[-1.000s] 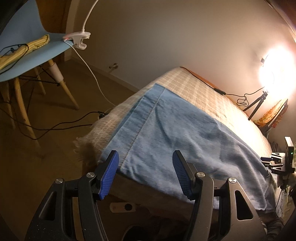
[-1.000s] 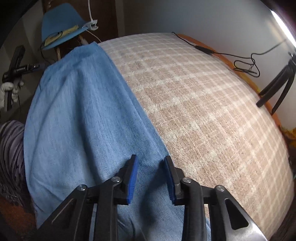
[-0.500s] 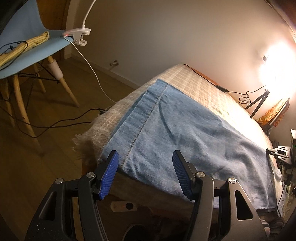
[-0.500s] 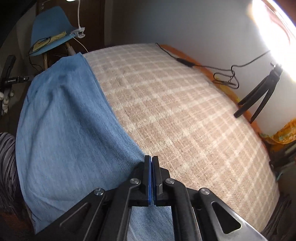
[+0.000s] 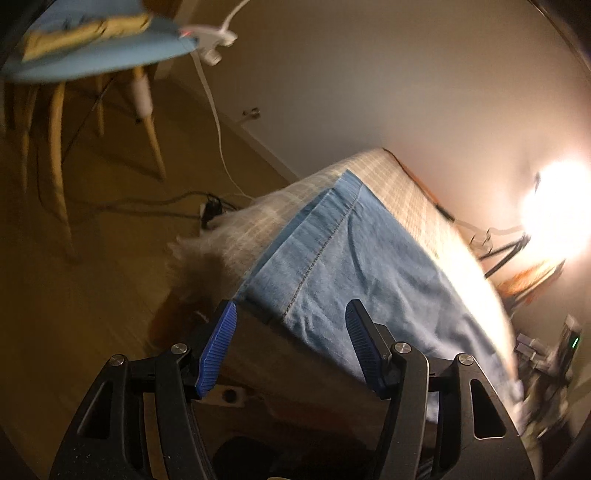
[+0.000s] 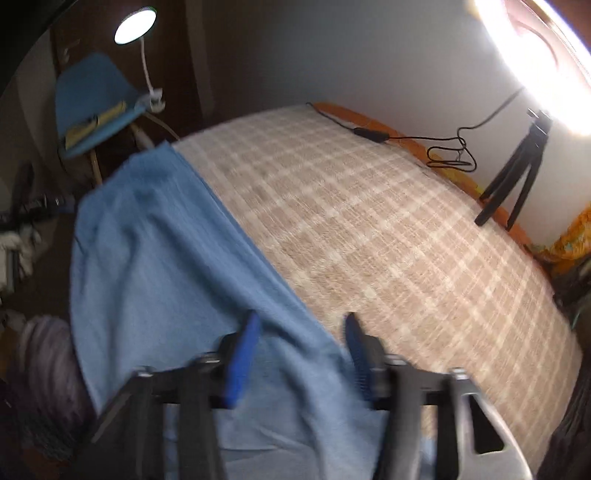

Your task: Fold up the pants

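Light blue pants point(image 5: 362, 266) lie along the near edge of a bed with a beige checked blanket point(image 5: 413, 184); the hemmed leg ends hang at the bed's corner. My left gripper point(image 5: 291, 343) is open and empty, just in front of the hem. In the right wrist view the pants point(image 6: 155, 266) run along the blanket's point(image 6: 388, 251) left side. My right gripper point(image 6: 301, 354) is open over the pants' right edge, holding nothing; that view is blurred.
A blue chair point(image 5: 92, 55) with a clip lamp point(image 6: 135, 26) stands on the wooden floor point(image 5: 74, 277) beyond the bed's end. Cables point(image 5: 147, 201) lie on the floor. A small black tripod point(image 6: 517, 173) and a cable point(image 6: 443, 147) sit at the bed's far edge by a bright light.
My right gripper was shut on the pants' edge half a second ago and has now opened. My left gripper has moved in closer to the hem and stays open.
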Demonstrator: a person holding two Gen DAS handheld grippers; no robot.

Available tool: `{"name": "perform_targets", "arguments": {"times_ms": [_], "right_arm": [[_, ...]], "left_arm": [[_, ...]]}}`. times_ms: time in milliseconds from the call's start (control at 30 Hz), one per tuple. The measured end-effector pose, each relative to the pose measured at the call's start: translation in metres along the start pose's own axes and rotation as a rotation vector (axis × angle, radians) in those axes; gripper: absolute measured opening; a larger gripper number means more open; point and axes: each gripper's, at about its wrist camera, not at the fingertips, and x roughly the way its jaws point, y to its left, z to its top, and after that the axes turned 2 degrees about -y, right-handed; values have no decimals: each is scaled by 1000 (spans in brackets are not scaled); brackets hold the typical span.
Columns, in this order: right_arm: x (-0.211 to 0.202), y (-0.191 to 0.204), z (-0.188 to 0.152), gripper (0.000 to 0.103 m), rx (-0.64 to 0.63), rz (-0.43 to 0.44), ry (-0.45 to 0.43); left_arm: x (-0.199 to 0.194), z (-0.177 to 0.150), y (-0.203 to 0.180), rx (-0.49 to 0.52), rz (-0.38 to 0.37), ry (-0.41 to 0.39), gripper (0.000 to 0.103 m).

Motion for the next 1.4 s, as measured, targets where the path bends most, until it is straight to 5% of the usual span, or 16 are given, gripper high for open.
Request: {"name": "perform_targets", "arguments": {"times_ms": [200, 500, 700, 1100, 1167, 1367, 1400], "right_arm": [[-12, 12, -21, 69, 80, -4, -5], [-32, 15, -29, 69, 148, -33, -14], [-37, 16, -25, 72, 160, -53, -20], [-25, 38, -16, 72, 124, -23, -2], [-22, 42, -13, 72, 114, -21, 1], [-19, 53, -4, 72, 95, -2, 5], [-18, 55, -2, 72, 96, 4, 8]], "left_arm": [[14, -4, 24, -202, -132, 36, 61], [26, -14, 43, -370, -256, -5, 59], [14, -9, 24, -315, -306, -60, 59], [34, 1, -5, -143, -162, -100, 64], [36, 3, -3, -153, -153, -118, 61], [41, 10, 12, -221, -141, -143, 12], [40, 10, 13, -218, -141, -147, 11]]}}
